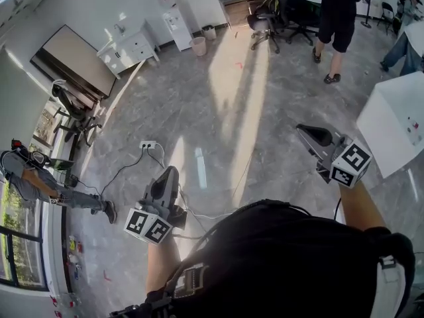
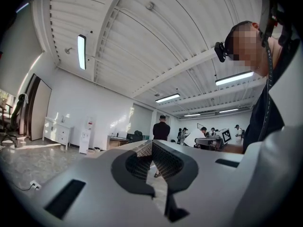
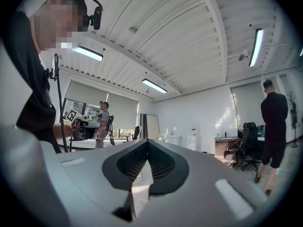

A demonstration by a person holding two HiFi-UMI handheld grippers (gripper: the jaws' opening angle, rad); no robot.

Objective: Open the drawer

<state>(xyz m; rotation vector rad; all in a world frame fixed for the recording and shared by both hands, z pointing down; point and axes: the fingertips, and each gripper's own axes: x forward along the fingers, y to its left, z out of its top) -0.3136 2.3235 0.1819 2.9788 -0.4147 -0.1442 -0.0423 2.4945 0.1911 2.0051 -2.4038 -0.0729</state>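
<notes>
A white cabinet with drawers [image 1: 129, 50] stands against the far left wall, several steps away from both grippers. It shows small in the left gripper view [image 2: 57, 131] and in the right gripper view [image 3: 173, 140]. My left gripper [image 1: 171, 171] is held level over the floor, its jaws meeting at the tips [image 2: 152, 143] with nothing between them. My right gripper [image 1: 306, 130] is also level, further right, jaws together [image 3: 147, 142] and empty. Neither gripper touches anything.
A water dispenser [image 1: 175, 25] and a bin [image 1: 198, 46] stand beside the cabinet. A wooden desk [image 1: 242, 5] and office chairs [image 1: 271, 18] are at the back. A person [image 1: 336, 25] stands ahead on the right. A white box [image 1: 397, 121] is close on my right. A power strip [image 1: 148, 144] and cables lie on the floor.
</notes>
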